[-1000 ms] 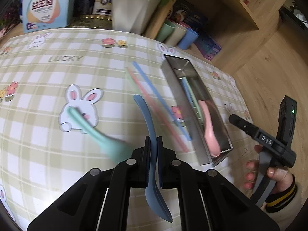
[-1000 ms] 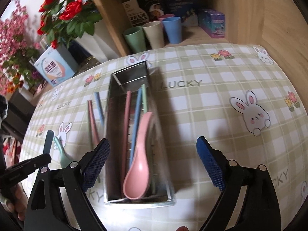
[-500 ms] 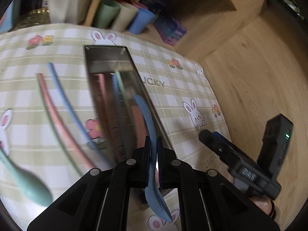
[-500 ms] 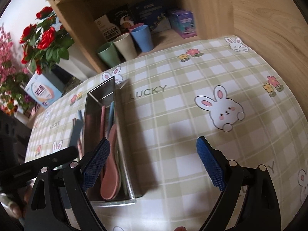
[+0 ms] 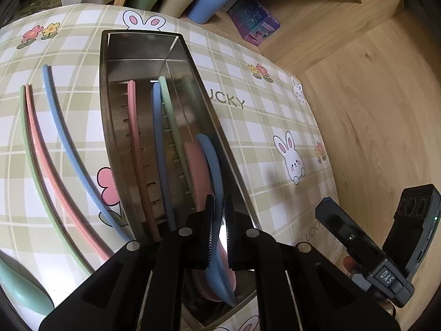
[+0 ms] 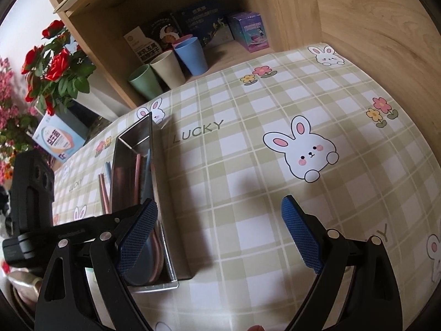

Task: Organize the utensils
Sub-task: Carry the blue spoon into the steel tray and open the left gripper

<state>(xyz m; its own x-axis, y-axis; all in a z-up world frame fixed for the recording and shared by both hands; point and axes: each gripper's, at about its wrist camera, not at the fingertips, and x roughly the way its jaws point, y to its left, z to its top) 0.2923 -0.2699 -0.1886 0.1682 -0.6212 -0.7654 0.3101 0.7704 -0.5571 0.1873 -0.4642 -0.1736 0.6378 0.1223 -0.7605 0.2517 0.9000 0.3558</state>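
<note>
My left gripper (image 5: 219, 218) is shut on a blue spoon (image 5: 213, 165) and holds it over the near end of the steel utensil tray (image 5: 143, 47). The tray holds a pink spoon (image 5: 194, 162) and pink, blue and green chopsticks (image 5: 158, 127). Green, pink and blue chopsticks (image 5: 55, 127) lie on the cloth left of the tray, and a green spoon (image 5: 22, 289) lies at the near left. My right gripper (image 6: 220, 234) is open and empty over the cloth right of the tray (image 6: 135, 138); it also shows in the left wrist view (image 5: 366, 248).
Green, beige and blue cups (image 6: 168, 66) and boxes (image 6: 248, 33) stand in the wooden shelf behind the table. A flower pot (image 6: 55, 66) and a carton (image 6: 58, 140) stand at the back left. A wooden wall (image 6: 372, 13) borders the table's right side.
My left gripper has carried the blue spoon rightward from the cloth to over the tray. My right gripper has shifted right, away from the tray, still open.
</note>
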